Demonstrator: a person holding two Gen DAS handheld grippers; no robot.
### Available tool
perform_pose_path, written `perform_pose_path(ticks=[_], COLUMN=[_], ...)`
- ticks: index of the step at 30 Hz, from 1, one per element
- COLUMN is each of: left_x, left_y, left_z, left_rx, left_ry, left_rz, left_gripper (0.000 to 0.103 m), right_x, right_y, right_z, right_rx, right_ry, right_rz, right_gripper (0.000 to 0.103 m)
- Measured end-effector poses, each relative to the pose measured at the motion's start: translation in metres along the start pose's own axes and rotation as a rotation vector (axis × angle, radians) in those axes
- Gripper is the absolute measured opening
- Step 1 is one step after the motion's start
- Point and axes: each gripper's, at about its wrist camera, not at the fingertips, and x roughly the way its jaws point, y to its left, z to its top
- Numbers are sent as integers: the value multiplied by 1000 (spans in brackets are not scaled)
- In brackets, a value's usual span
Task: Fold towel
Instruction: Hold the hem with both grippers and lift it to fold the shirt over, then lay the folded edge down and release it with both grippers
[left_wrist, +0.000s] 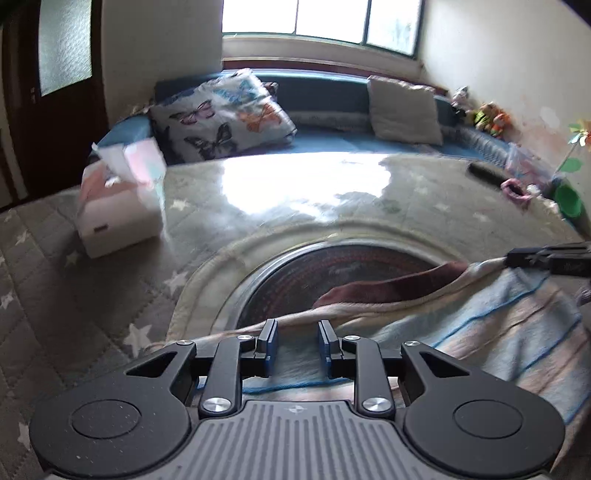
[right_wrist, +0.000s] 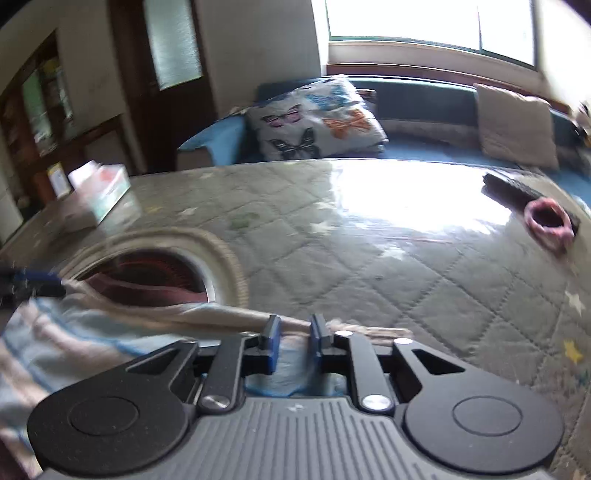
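The towel (left_wrist: 491, 317), pale blue and pink with thin blue stripes and a dark red band along one side, is held up off the bench (left_wrist: 288, 192) by one long edge, stretched between the two tongs. Its lower part hangs or trails below the cameras, out of sight. It sits over the near edge of the bench, partly covering a round mat (left_wrist: 332, 266) with a cream rim and dark centre.

The left tongs (left_wrist: 295, 343) have their blue pads (left_wrist: 267, 345) set narrowly with towel edge running between them; I judge them clenched on the towel. The right tongs (right_wrist: 293, 341) show the same: cloth bunched between the pads, grasping the towel's opposite end. Each appears at the margin of the other's view, with the edge pulled fairly taut between them.

Holding both ends of one edge keeps the cloth spread flat and square, which a clean fold requires. Both tongs are level, pointing forward across the bench toward the sofa, well apart sideways and at similar height. Blur in both views suggests motion.

Whether this is spreading out or carrying one edge over onto the other cannot be settled here.

Other items stand clear: tissue box (left_wrist: 122, 206) at the left edge, remote (right_wrist: 517, 192) and pink ring (right_wrist: 548, 221) toward the far right.
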Motion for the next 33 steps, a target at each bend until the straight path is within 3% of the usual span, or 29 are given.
perform_pose_path(ticks=[5,11,14,18,28,33], left_x=[-8,-24,-31,-41,-114,-138], left_y=[0,-29,-27,-24,4,6], left_z=[0,-3,-11,-22,-82,-113], left_rx=[-6,53,49,43,-16,-24], left_ry=[-20,-38,-44,-51,-93,-88], left_rz=[9,-53,-43,-30,18,6], left_gripper=[25,25,27,27,34,37], right_x=[-13,-24,-24,-32,-106,-131], right_y=[1,38,60,79,45,21], right_z=[1,-4,-14,-33,-72,-86], right_rx=[-29,-135,-209,-308,-265,-202], right_ry=[-26,-3,29,59,33,29], right_rz=[-34,65,112,109,62,27], right_gripper=[14,18,22,25,35,37])
